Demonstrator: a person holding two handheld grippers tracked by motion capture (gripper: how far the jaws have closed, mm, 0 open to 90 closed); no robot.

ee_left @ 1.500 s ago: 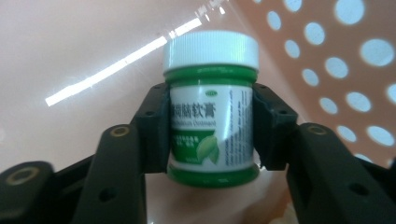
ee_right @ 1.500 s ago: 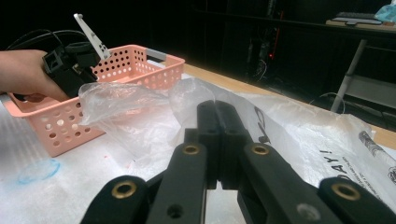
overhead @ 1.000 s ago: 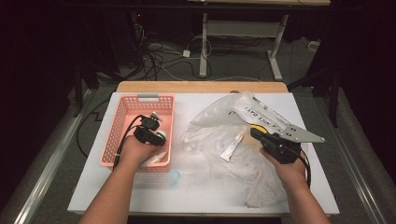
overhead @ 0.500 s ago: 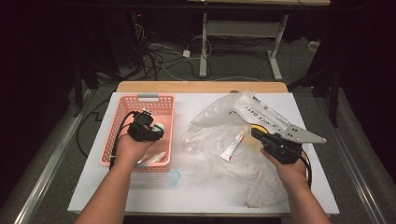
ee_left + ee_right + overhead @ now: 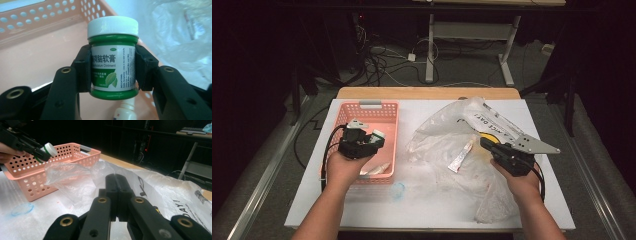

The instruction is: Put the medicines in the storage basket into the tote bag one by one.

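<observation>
L gripper (image 5: 113, 72): fingers clamp green ointment jar (image 5: 113, 57), white cap, above pink basket (image 5: 362, 112) at counter (image 5: 427, 210) 9 o'clock. R gripper (image 5: 116, 192): fingers clenched on clear plastic bag (image 5: 452, 135), 3 o'clock.

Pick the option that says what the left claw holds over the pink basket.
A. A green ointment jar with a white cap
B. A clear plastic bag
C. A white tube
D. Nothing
A: in the left gripper view the left claw clamps the green ointment jar by its labelled sides, above the pink basket.
</observation>
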